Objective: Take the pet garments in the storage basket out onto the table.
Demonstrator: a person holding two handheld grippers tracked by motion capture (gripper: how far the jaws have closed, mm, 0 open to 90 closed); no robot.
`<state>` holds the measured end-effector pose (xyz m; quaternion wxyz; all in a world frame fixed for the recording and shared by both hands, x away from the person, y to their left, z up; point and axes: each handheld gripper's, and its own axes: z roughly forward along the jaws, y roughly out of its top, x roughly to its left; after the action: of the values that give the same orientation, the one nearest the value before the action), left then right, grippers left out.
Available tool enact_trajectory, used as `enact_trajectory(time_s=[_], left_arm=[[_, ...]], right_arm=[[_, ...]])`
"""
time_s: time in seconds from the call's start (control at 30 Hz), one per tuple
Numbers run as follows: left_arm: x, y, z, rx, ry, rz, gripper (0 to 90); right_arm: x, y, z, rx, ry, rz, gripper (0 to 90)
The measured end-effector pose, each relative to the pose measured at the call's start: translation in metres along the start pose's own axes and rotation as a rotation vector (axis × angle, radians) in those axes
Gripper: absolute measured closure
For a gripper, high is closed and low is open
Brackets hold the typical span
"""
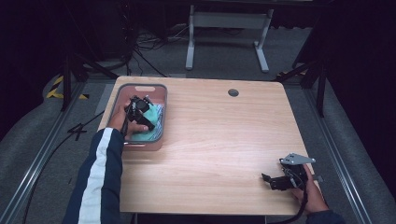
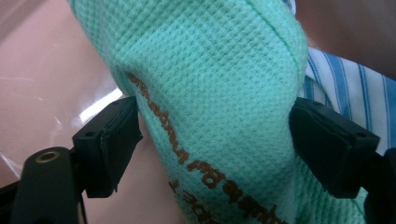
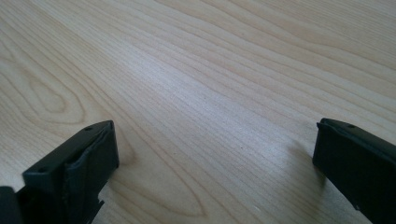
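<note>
On the far left of the wooden surface [image 1: 219, 135] sits a pink bin [image 1: 159, 95] with a grey rim and a handle slot in its far wall. The left tongs [image 1: 145, 115] reach down into this bin, held by the left hand [image 1: 127, 122], whose sleeve is dark with a white stripe. Inside the bin lies a mint-green cloth [image 1: 156, 122]. In the left gripper view the jaws stand on either side of a raised fold of that green cloth [image 2: 219, 93], a waffle-textured fabric with brown printed lettering; the left tongs [image 2: 215, 144] are spread about as wide as the fold, each pad at or against its edge, though whether they press firmly cannot be told. Just beside the green cloth, to its right in that view, a blue-and-white striped fabric [image 2: 345, 88] shows, and the pink floor of the bin [image 2: 46, 79] lies behind. At the near right of the surface the right hand [image 1: 312, 193] holds the right tongs [image 1: 267, 179] low over the bare wood, pointing left. In the right gripper view the right tongs [image 3: 215, 154] are spread wide with nothing between them, close above the wood grain [image 3: 210, 79].
</note>
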<state>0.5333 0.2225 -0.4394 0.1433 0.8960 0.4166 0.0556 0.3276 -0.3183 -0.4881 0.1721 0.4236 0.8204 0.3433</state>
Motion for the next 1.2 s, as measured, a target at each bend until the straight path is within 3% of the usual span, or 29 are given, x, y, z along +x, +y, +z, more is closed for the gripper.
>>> enact_trajectory(time_s=[0.1, 0.17, 0.2, 0.3, 0.4, 0.47, 0.5, 0.67, 0.83, 0.97, 1.2], left_arm=[[0.001, 0.0, -0.001, 0.001, -0.036, -0.003, 31.3], [0.0, 0.001, -0.003, 0.008, -0.065, 0.019, 42.0], [-0.001, 0.002, -0.004, 0.017, -0.064, 0.023, 49.7], [-0.004, 0.004, -0.004, 0.029, -0.075, 0.02, 60.3], [-0.006, 0.005, -0.005, 0.03, -0.067, 0.021, 68.1], [-0.008, 0.006, -0.008, 0.032, -0.032, 0.041, 70.2], [-0.009, 0.006, -0.012, 0.027, 0.011, 0.056, 71.9], [-0.006, 0.002, -0.03, -0.05, 0.033, 0.029, 74.5], [-0.001, -0.01, -0.058, -0.154, 0.023, 0.008, 74.5], [-0.003, -0.017, -0.072, -0.201, 0.037, 0.015, 74.5], [-0.016, -0.032, -0.096, -0.33, 0.093, 0.047, 74.6]], right_arm=[[0.0, 0.0, 0.0, 0.0, 0.0, 0.001, 0.4], [0.0, 0.0, 0.0, 0.0, 0.0, 0.002, 0.4], [0.0, 0.0, 0.0, -0.001, 0.0, 0.001, 0.4], [0.0, 0.0, 0.0, 0.0, 0.0, 0.002, 0.4], [0.0, 0.0, 0.0, 0.0, 0.0, 0.002, 0.4], [0.0, 0.0, 0.0, 0.0, -0.001, 0.003, 0.4], [0.0, 0.0, 0.0, 0.0, -0.002, 0.003, 0.4], [0.0, 0.0, 0.0, 0.0, -0.001, 0.003, 0.4], [0.0, 0.0, 0.0, 0.0, -0.001, 0.003, 0.4], [0.0, 0.0, 0.0, 0.0, -0.001, 0.003, 0.4], [0.0, 0.0, 0.0, 0.0, -0.001, 0.003, 0.4]])
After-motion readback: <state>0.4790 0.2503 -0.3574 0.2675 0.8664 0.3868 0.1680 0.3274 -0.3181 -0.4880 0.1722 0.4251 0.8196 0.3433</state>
